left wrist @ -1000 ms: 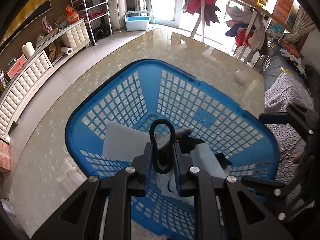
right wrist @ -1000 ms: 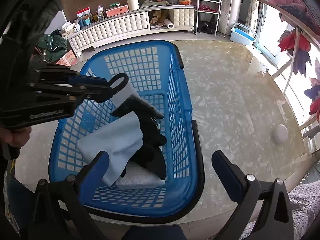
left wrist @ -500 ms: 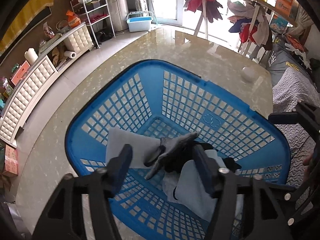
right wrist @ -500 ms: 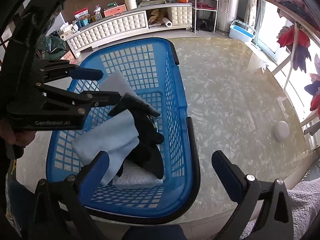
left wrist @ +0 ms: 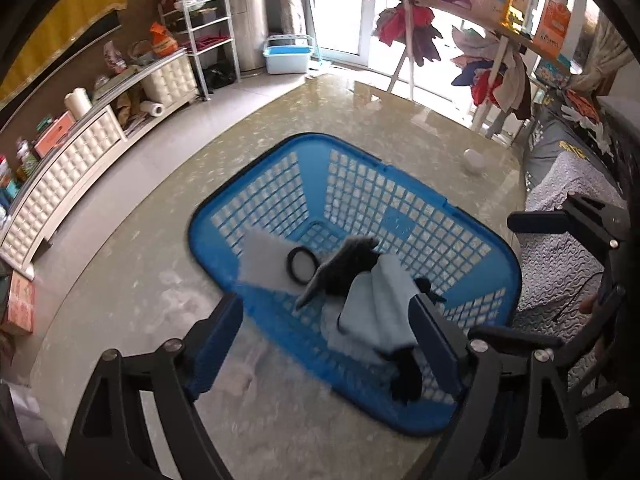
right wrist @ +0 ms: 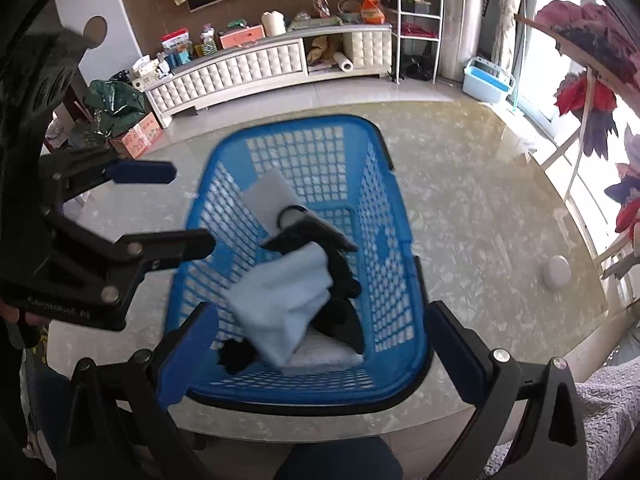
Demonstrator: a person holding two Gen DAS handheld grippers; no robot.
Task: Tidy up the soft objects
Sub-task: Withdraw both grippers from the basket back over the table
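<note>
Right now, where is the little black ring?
The black ring lies inside the blue laundry basket, on the white cloth just left of the dark glove in the left wrist view. Neither gripper touches it.

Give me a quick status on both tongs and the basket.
Left tongs open, empty. Right tongs open, empty. Soft items piled in blue basket, light blue cloth on top. Nothing blocking.
</note>
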